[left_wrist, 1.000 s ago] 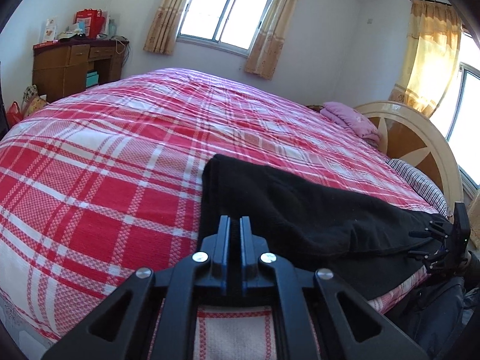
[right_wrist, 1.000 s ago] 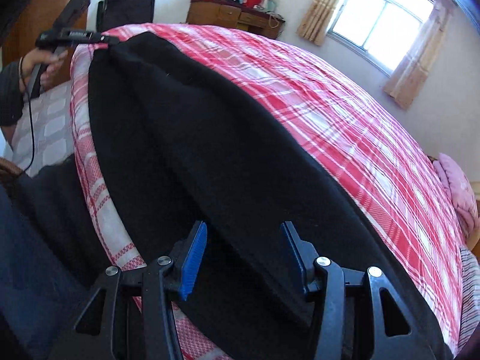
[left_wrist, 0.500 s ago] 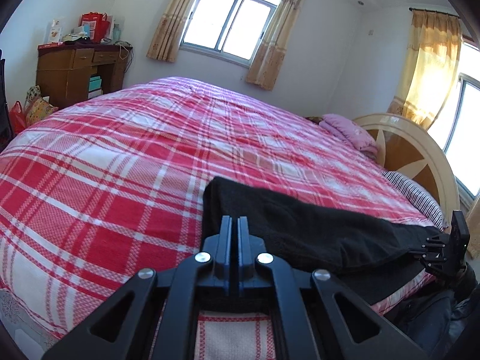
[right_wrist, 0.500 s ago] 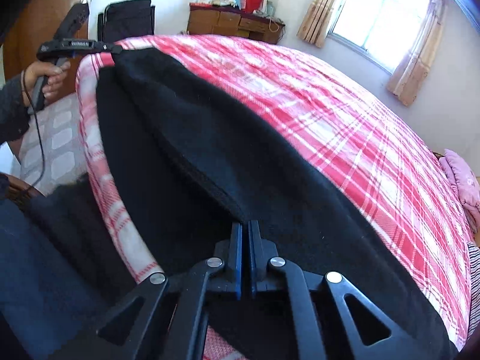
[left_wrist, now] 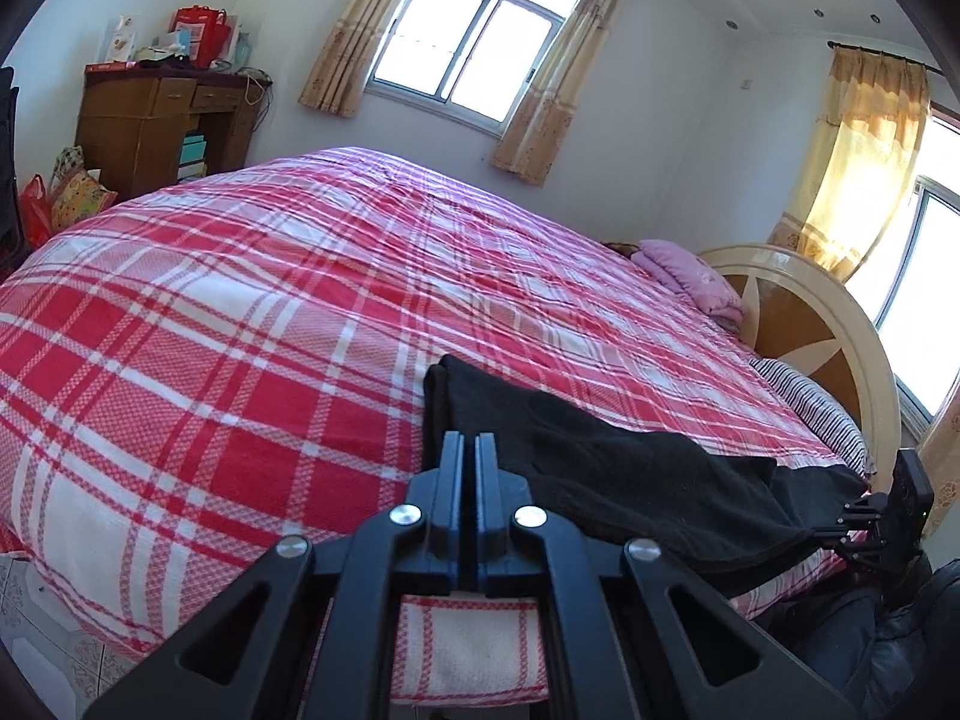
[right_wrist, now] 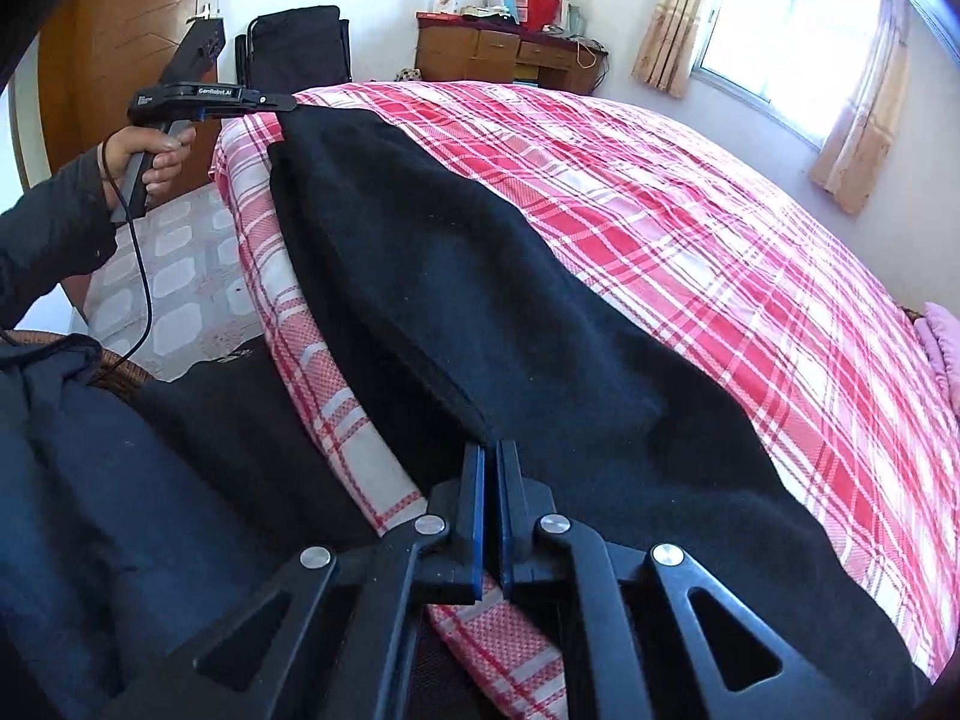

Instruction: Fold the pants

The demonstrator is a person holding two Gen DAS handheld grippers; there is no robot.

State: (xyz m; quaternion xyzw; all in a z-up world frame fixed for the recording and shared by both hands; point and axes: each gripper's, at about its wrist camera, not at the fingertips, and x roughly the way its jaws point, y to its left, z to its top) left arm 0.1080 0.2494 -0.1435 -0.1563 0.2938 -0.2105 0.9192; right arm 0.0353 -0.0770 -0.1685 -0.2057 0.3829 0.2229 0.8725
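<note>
Black pants [left_wrist: 612, 474] [right_wrist: 480, 300] lie lengthwise along the near edge of the bed. In the left wrist view my left gripper [left_wrist: 470, 441] is shut on one end of them, a corner of black cloth pinched between its fingers. My right gripper [right_wrist: 492, 450] is shut on the hem at the other end. Each gripper shows in the other's view: the right gripper [left_wrist: 864, 507] at the far right, the left gripper [right_wrist: 282, 101] at the upper left, held by a hand [right_wrist: 150, 159]. The cloth is stretched between them, slightly raised off the cover.
The bed [left_wrist: 240, 330] has a red and white plaid cover [right_wrist: 720, 228]. A pink pillow [left_wrist: 690, 276] and a cream headboard [left_wrist: 828, 324] lie at its far right. A wooden desk [left_wrist: 150, 120], a black chair [right_wrist: 294, 42] and a door [right_wrist: 120, 48] stand beyond. A dark sleeve and clothing [right_wrist: 90, 480] fill the near left.
The right gripper went from wide open to shut on the pants' edge. Both grippers rose a little, lifting the near edge of the pants off the cover.
</note>
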